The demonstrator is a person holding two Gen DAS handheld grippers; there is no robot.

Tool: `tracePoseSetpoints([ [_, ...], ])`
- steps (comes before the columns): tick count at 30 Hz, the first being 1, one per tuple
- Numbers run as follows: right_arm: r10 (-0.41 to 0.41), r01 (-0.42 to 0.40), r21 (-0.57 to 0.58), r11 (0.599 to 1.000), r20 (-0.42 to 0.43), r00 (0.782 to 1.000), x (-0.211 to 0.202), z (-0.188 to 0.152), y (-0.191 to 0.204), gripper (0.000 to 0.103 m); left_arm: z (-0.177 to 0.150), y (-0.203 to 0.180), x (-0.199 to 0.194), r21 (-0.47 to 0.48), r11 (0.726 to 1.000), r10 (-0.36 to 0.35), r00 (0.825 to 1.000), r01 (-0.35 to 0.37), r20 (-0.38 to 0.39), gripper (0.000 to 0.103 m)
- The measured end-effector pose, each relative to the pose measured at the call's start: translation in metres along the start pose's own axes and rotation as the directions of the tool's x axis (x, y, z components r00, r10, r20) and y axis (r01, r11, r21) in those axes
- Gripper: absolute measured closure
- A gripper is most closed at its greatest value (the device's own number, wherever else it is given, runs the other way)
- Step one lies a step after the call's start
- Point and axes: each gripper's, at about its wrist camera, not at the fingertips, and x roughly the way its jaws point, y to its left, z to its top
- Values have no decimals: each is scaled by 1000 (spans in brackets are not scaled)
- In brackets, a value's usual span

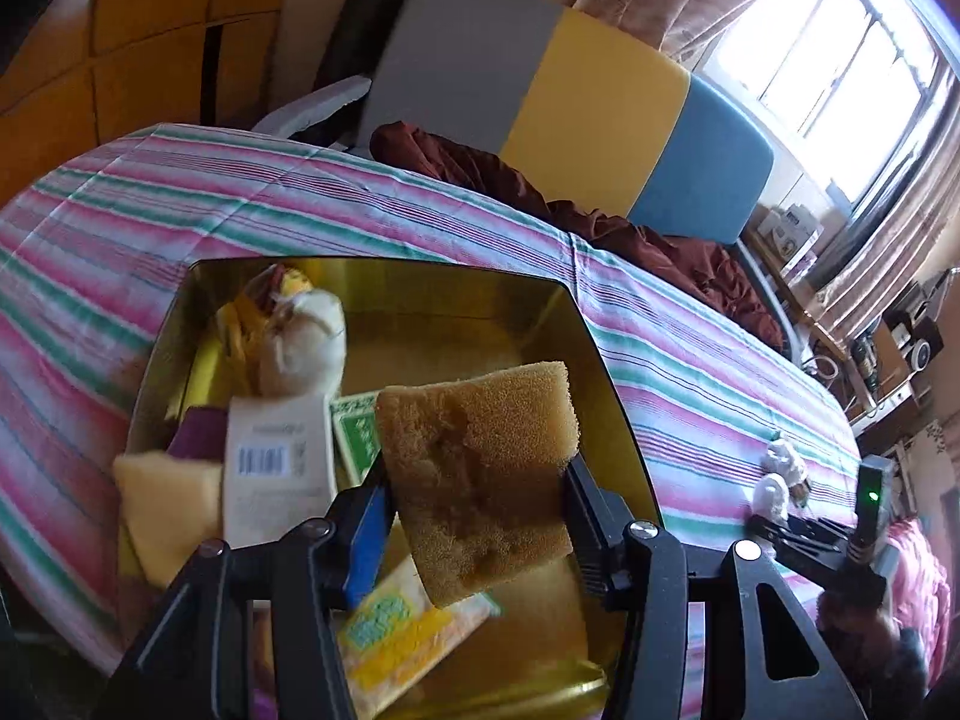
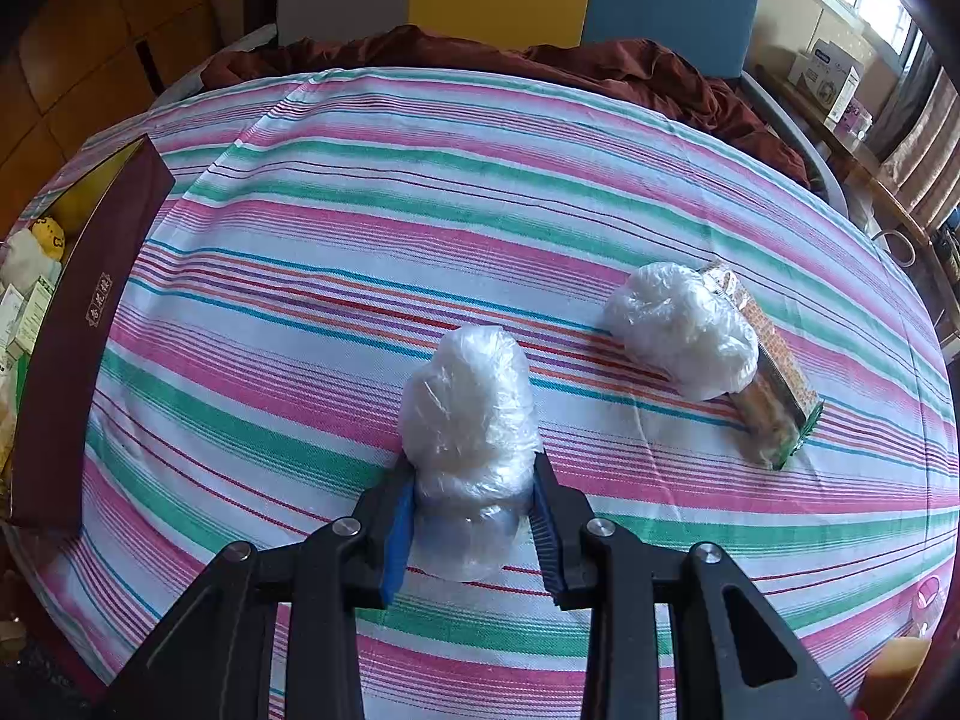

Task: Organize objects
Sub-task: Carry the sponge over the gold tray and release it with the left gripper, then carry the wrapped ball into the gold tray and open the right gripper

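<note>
My left gripper is shut on a brown-stained yellow sponge, held over a gold-lined box on the striped bed. Inside the box lie a white pouch, a barcoded white packet, a green packet, a pale sponge and a yellow-green sachet. My right gripper is shut on a crumpled clear plastic bag resting on the sheet. A second plastic bag lies to the right, against a foil snack packet.
The box's maroon side stands at the left edge of the right wrist view. A brown blanket is bunched by the grey, yellow and blue headboard. Shelves with boxes and a window sit to the right.
</note>
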Motion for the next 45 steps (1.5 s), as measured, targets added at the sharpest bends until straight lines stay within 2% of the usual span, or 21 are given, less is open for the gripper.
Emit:
tracePoseSetpoints([
  [3, 2, -2, 4, 1000, -1, 1000, 0, 1, -1, 69, 18, 1, 23, -30, 999, 23, 1000, -24, -21, 50],
  [8, 6, -6, 7, 1000, -4, 1000, 0, 2, 0, 69, 46, 0, 59, -24, 998, 56, 997, -57, -58, 48],
  [14, 7, -7, 8, 1000, -5, 1000, 1, 4, 0, 69, 63, 8, 103, -10, 987, 161, 981, -163, -107, 47],
  [17, 7, -7, 10, 1000, -6, 1000, 1, 4, 0, 69, 68, 7, 112, 39, 974, 226, 971, -224, -77, 45],
  [20, 8, -8, 11, 1000, -7, 1000, 2, 5, 2, 69, 71, 6, 115, 45, 974, 225, 971, -222, -76, 37],
  [23, 11, -11, 13, 1000, -7, 1000, 2, 6, 2, 69, 70, 5, 115, 62, 971, 236, 969, -232, -73, 36],
  [27, 11, -11, 14, 1000, -7, 1000, 2, 6, 2, 69, 68, 8, 102, 36, 976, 218, 974, -216, -53, 36],
  [33, 4, -4, 10, 1000, -6, 1000, 2, 6, 3, 69, 51, -1, 59, 85, 972, 217, 975, -219, 42, 36],
  [39, -7, 7, 2, 1000, -1, 1000, 1, 5, 4, 69, 13, -7, 10, 127, 972, 184, 976, -198, 116, 36],
  [45, -24, 24, -8, 1000, 4, 1000, 0, 3, 6, 69, -27, -7, -22, 151, 970, 174, 977, -192, 125, 36],
])
